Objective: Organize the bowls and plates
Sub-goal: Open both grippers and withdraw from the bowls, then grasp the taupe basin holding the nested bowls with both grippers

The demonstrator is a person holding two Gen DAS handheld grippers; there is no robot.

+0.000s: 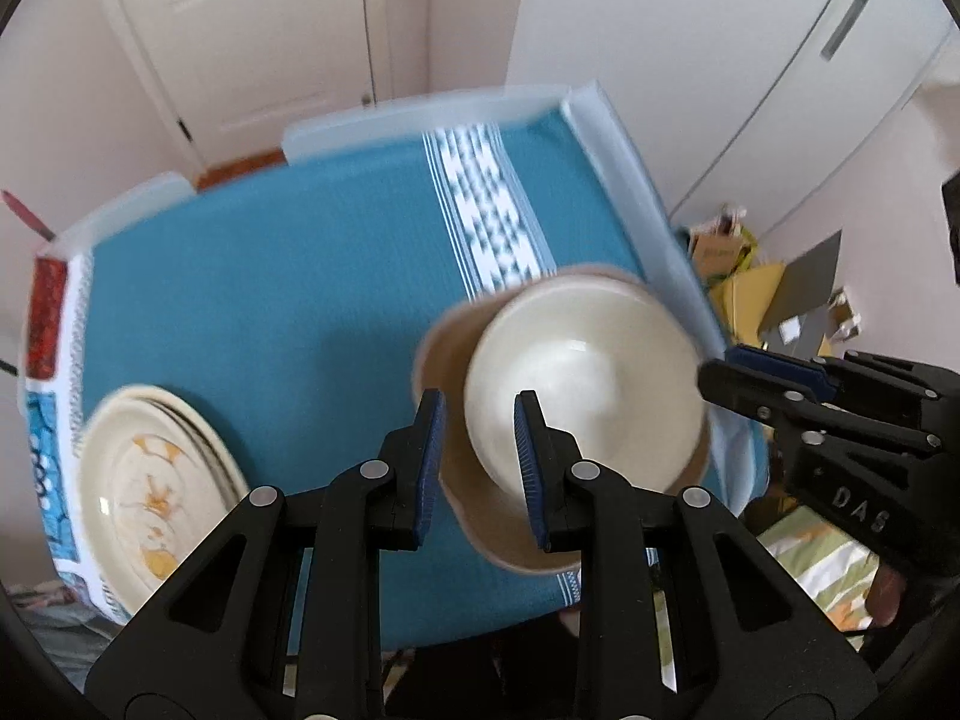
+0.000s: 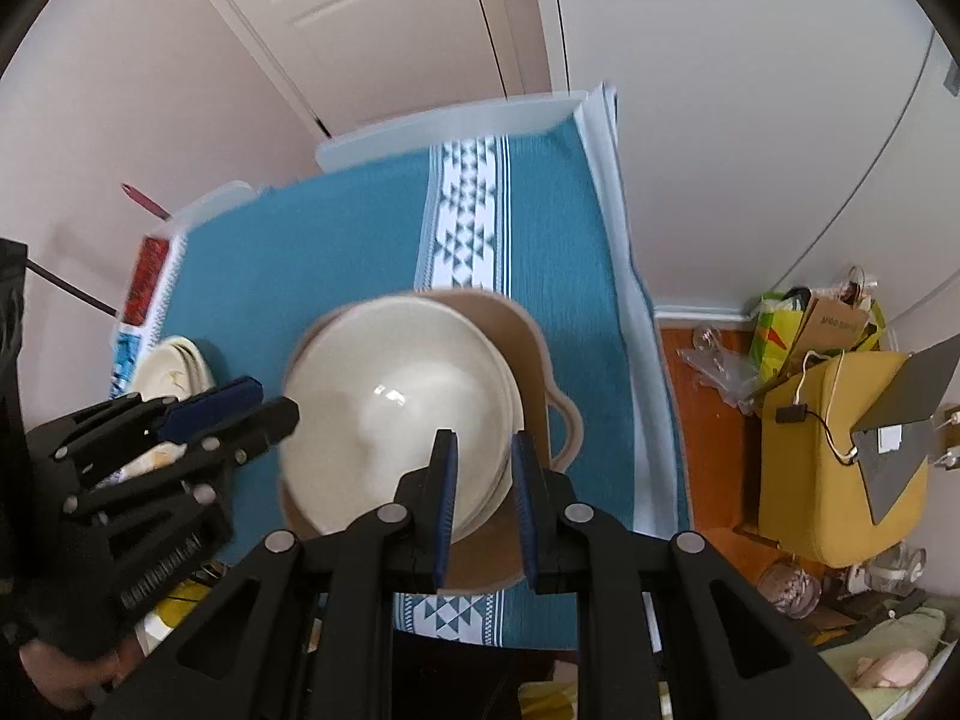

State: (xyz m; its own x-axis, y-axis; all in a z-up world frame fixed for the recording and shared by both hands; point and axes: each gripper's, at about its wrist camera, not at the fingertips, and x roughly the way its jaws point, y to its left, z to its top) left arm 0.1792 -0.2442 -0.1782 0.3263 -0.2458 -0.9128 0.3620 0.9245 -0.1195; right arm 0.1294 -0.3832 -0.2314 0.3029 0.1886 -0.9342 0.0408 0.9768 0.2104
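A stack of cream bowls (image 1: 588, 384) (image 2: 396, 414) sits over a tan tray (image 1: 510, 546) (image 2: 522, 336) with an ear-shaped handle, on the teal tablecloth. My left gripper (image 1: 479, 399) (image 2: 277, 397) is shut on the stack's left rim. My right gripper (image 2: 482, 437) (image 1: 720, 360) is shut on the opposite rim, where several nested edges show between the blue pads. Whether the bowls touch the tray I cannot tell. A stack of cream plates (image 1: 150, 480) (image 2: 174, 372) with orange marks lies at the table's left edge.
The table (image 1: 300, 276) (image 2: 336, 240) has a white patterned stripe down its cloth. Clear plastic lids (image 1: 420, 114) line its far edge near a door. On the floor to the right stand a yellow box (image 2: 834, 456) and paper bags (image 2: 822, 324).
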